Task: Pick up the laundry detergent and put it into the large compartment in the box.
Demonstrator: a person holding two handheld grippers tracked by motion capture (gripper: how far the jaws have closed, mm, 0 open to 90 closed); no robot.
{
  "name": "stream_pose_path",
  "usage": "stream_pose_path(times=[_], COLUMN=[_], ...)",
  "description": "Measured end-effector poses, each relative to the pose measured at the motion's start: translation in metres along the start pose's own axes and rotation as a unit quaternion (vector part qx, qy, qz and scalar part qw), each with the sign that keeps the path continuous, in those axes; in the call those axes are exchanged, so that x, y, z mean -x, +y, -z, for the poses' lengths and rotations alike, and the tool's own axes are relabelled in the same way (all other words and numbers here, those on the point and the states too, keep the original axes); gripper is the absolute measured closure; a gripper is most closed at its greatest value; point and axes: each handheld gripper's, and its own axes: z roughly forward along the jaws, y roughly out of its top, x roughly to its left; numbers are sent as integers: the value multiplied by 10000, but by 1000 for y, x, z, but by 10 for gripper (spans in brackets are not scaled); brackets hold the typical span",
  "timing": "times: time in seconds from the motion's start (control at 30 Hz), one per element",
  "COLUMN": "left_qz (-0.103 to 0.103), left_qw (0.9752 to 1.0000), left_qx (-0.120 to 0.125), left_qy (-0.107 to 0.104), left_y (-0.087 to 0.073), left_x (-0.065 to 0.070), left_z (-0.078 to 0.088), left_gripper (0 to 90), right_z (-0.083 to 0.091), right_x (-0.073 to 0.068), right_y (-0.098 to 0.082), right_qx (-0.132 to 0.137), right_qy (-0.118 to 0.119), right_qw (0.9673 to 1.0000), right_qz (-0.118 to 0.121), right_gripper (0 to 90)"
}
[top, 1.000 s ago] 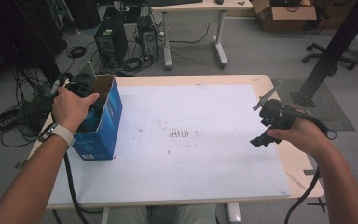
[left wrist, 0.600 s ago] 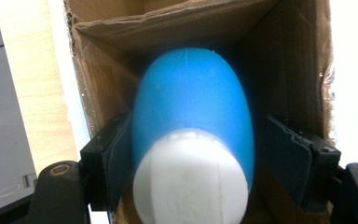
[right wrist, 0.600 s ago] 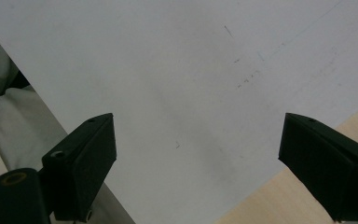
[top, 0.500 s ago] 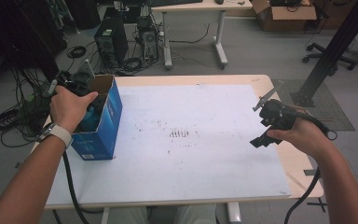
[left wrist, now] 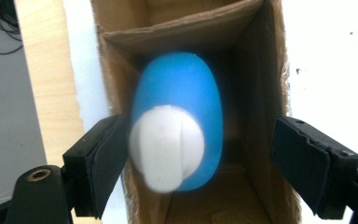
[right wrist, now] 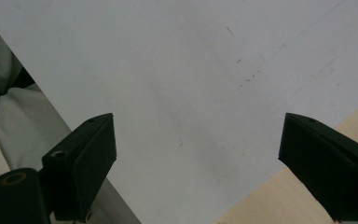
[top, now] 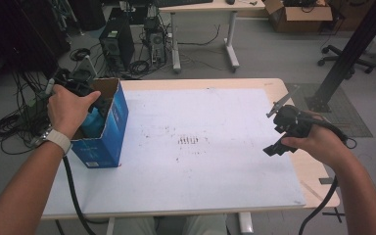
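The left tongs (left wrist: 200, 163) point down into an open blue cardboard box (top: 108, 128) at the tabletop's (top: 235, 171) left edge. Their jaws have just been opening and stand apart; a blue bottle with a white cap (left wrist: 177, 121) sits between them inside the box, close against one jaw. Well apart, the right tongs (right wrist: 198, 168) hover over the bare tabletop, jaws wide apart, holding nothing.

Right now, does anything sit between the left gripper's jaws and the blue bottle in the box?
Nothing visible does. The left gripper looks straight down into the open cardboard box, and the blue bottle with its white cap stands between the open jaws, close against the left one. The jaws have just been opening.
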Motion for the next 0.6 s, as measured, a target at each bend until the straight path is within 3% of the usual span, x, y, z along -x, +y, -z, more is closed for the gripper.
stream_pose_path(times=[0.17, 0.6], left_qz=[-8, -438], left_qw=[10000, 9983], left_qx=[80, 325], left_qy=[-21, -227], left_y=[-1, -9], left_x=[2, 27], left_z=[11, 57], left_gripper=[190, 167], right_z=[2, 6], right_x=[-2, -6], right_y=[0, 1], right_qx=[27, 48], right_qy=[-13, -45], right_qw=[10000, 10000], right_qz=[13, 18], right_gripper=[109, 109])
